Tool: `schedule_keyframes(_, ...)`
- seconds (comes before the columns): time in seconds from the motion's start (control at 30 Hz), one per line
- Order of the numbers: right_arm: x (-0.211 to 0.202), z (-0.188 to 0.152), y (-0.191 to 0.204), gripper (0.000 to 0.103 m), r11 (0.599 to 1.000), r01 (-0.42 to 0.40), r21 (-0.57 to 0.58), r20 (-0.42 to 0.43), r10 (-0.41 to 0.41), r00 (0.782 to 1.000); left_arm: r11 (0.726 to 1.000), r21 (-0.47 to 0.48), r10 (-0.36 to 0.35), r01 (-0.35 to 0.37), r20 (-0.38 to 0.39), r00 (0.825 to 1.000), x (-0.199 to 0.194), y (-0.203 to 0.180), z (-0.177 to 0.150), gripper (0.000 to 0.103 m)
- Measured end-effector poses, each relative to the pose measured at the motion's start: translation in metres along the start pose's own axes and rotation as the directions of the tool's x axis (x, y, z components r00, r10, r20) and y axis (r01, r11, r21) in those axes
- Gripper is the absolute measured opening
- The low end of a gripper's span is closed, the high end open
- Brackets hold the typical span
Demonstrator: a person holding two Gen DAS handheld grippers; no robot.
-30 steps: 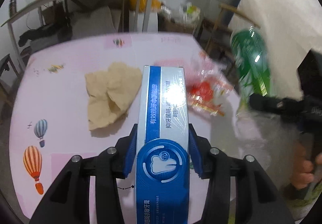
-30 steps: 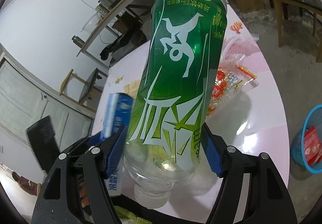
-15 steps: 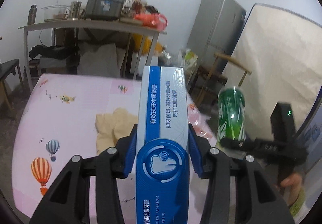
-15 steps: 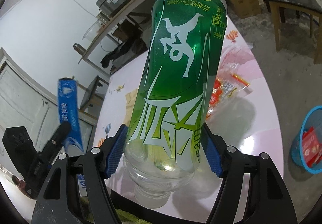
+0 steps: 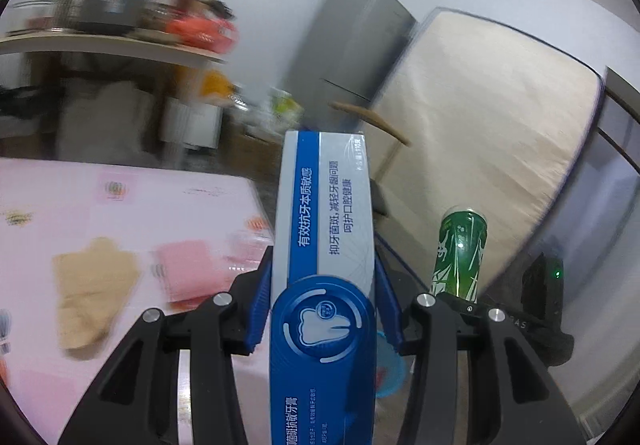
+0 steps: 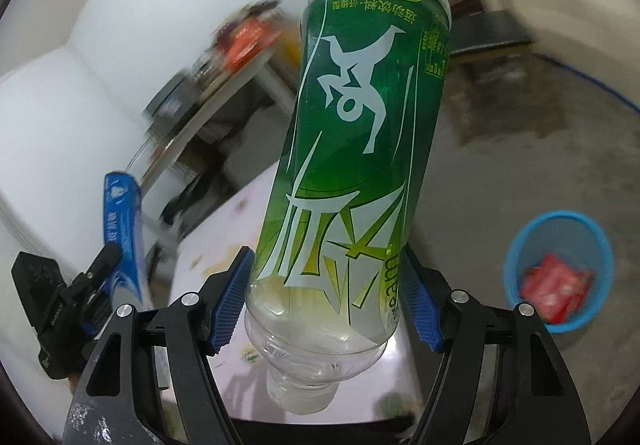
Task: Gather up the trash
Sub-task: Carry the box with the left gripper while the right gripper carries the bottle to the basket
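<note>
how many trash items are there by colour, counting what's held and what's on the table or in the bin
Blue: 1, toothpaste box
Green: 1, bottle
Tan: 1, crumpled paper
Red: 2, wrapper on the table, wrapper in the bin
Total: 5

I count one toothpaste box (image 5: 324,245), one green bottle (image 6: 360,149), one blue bin (image 6: 560,269), one tan cloth (image 5: 94,289), two grippers.

We see a pink tablecloth (image 5: 132,205) printed with small pictures | a side table (image 5: 112,47) against the white wall, crowded with a dark cooker (image 5: 114,5) and blurred clutter | a grey fridge (image 5: 352,53) beside a propped mattress (image 5: 492,117) | a wooden chair (image 6: 492,33) on bare concrete floor (image 6: 540,149)
</note>
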State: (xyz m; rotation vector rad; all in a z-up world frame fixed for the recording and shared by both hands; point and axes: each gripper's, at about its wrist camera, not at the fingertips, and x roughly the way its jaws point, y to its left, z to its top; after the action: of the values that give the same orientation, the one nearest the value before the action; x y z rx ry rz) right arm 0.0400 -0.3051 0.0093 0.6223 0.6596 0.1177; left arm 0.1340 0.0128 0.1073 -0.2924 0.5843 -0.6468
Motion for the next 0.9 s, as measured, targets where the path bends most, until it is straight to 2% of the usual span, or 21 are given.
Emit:
schedule_keyframes(0.07, -0.023, 0.001, -0.038, 0.067, 0.996, 0.07, 0.058, 0.041, -0.073, 0.997, 0.998, 0.003, -0.057, 0.057, -0.056, 0.997, 0.026, -0.02, 0.002, 0.045)
schedule_keyframes(0.13, -0.036, -0.003, -0.074, 0.067, 0.985, 0.12, 0.121, 0.048, -0.126, 0.991, 0.994, 0.007, -0.111, 0.113, -0.126, 0.986, 0.058, -0.044, 0.001, 0.045)
schedule_keyframes(0.2, -0.04, -0.011, -0.108, 0.067, 0.971, 0.156, 0.183, 0.026, -0.163, 0.986, 0.988, 0.014, -0.146, 0.153, -0.216, 0.965, 0.098, -0.071, -0.006, 0.045)
schedule_keyframes(0.27, -0.037, -0.021, -0.14, 0.067, 0.954, 0.182, 0.24, -0.013, -0.184, 0.983, 0.983, 0.004, -0.174, 0.184, -0.31, 0.935, 0.141, -0.094, -0.016, 0.045)
schedule_keyframes(0.33, -0.026, -0.031, -0.172, 0.067, 0.933, 0.204, 0.298, -0.07, -0.191, 0.979, 0.982, -0.006, -0.174, 0.187, -0.398, 0.901, 0.185, -0.113, -0.032, 0.045)
schedule_keyframes(0.47, 0.003, -0.044, -0.233, 0.067, 0.89, 0.236, 0.391, -0.164, -0.185, 0.969, 0.985, 0.0, -0.148, 0.174, -0.523, 0.84, 0.257, -0.143, -0.065, 0.045)
schedule_keyframes(0.53, 0.016, -0.045, -0.257, 0.067, 0.872, 0.247, 0.423, -0.192, -0.179, 0.965, 0.985, 0.01, -0.136, 0.172, -0.564, 0.814, 0.293, -0.159, -0.077, 0.045)
schedule_keyframes(0.6, 0.036, -0.041, -0.283, 0.068, 0.859, 0.251, 0.447, -0.215, -0.17, 0.962, 0.986, 0.023, -0.121, 0.165, -0.582, 0.804, 0.318, -0.168, -0.085, 0.046)
schedule_keyframes(0.63, 0.045, -0.039, -0.297, 0.068, 0.848, 0.26, 0.462, -0.231, -0.168, 0.958, 0.986, 0.039, -0.106, 0.162, -0.603, 0.79, 0.337, -0.173, -0.09, 0.047)
schedule_keyframes(0.67, 0.055, -0.036, -0.306, 0.069, 0.838, 0.273, 0.473, -0.244, -0.173, 0.954, 0.987, 0.053, -0.085, 0.15, -0.619, 0.781, 0.347, -0.173, -0.093, 0.053)
schedule_keyframes(0.73, 0.071, -0.037, -0.327, 0.069, 0.837, 0.297, 0.46, -0.268, -0.188, 0.945, 0.991, 0.068, -0.045, 0.113, -0.63, 0.776, 0.359, -0.172, -0.099, 0.062)
schedule_keyframes(0.8, 0.094, -0.044, -0.347, 0.07, 0.824, 0.364, 0.434, -0.314, -0.241, 0.918, 0.994, 0.049, -0.043, 0.094, -0.622, 0.782, 0.356, -0.163, -0.101, 0.062)
schedule_keyframes(0.9, 0.115, -0.056, -0.367, 0.07, 0.803, 0.4, 0.441, -0.359, -0.25, 0.899, 0.995, 0.046, -0.047, 0.093, -0.602, 0.797, 0.34, -0.151, -0.103, 0.063)
